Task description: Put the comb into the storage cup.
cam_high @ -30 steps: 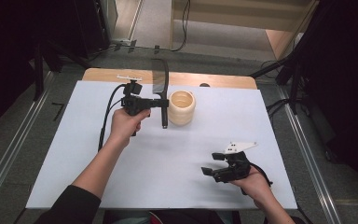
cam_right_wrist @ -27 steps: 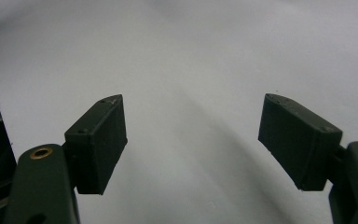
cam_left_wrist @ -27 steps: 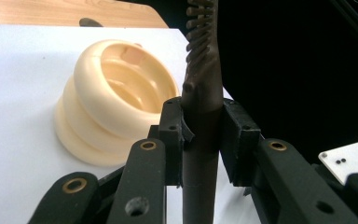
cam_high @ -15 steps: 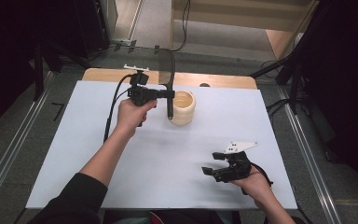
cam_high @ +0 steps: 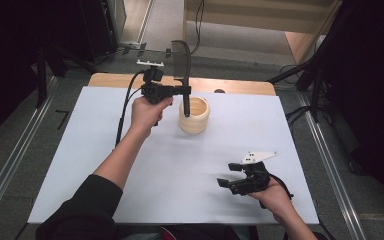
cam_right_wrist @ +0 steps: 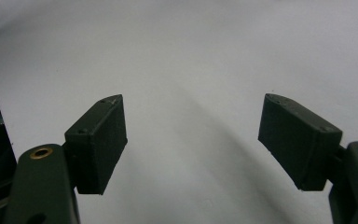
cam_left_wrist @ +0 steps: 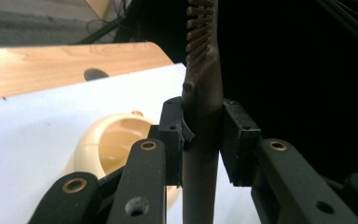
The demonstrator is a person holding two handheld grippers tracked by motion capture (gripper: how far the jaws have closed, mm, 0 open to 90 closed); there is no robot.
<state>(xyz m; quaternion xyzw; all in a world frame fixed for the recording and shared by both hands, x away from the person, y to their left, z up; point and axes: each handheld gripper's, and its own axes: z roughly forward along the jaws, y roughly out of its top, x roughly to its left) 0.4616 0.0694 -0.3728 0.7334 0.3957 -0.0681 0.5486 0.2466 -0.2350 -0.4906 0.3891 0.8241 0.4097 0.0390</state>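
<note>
Left gripper (cam_high: pixel 185 91) clenched on the handle of a dark comb (cam_high: pixel 182 55), held upright above the far part of the white table (cam_high: pixel 80 150), lower handle end hanging just over the mouth of the pale wooden cup (cam_high: pixel 194 115). In the left gripper view, comb (cam_left_wrist: pixel 204 70) pinched between both pads (cam_left_wrist: pixel 172 135) at the neck, just below the teeth; cup (cam_left_wrist: pixel 109 144) visible beyond the jaws, lying low and to the left.

Right gripper (cam_high: pixel 228 176) resting low near the table's near right edge, jaws spread wide, nothing between them; in the right gripper view, only bare table surface (cam_right_wrist: pixel 191 70) between the pads (cam_right_wrist: pixel 100 140).

Handling, as a judgement:
- Comb: light, thin, rigid plastic, smooth. Prone to pivoting in a two-point pinch. Best taken on the flat handle, not the teeth, which may flex or snap.
- Cup: light, stiff, open-topped. Easily tipped or pushed by a misaligned handle tip. Lowering straight down through the centre of the mouth advised.

Hard to make out:
- Comb top cut off in the left gripper view.
- Clearance between handle tip and cup rim not readable from above.
- Cup interior largely hidden; contents not determinable.
</note>
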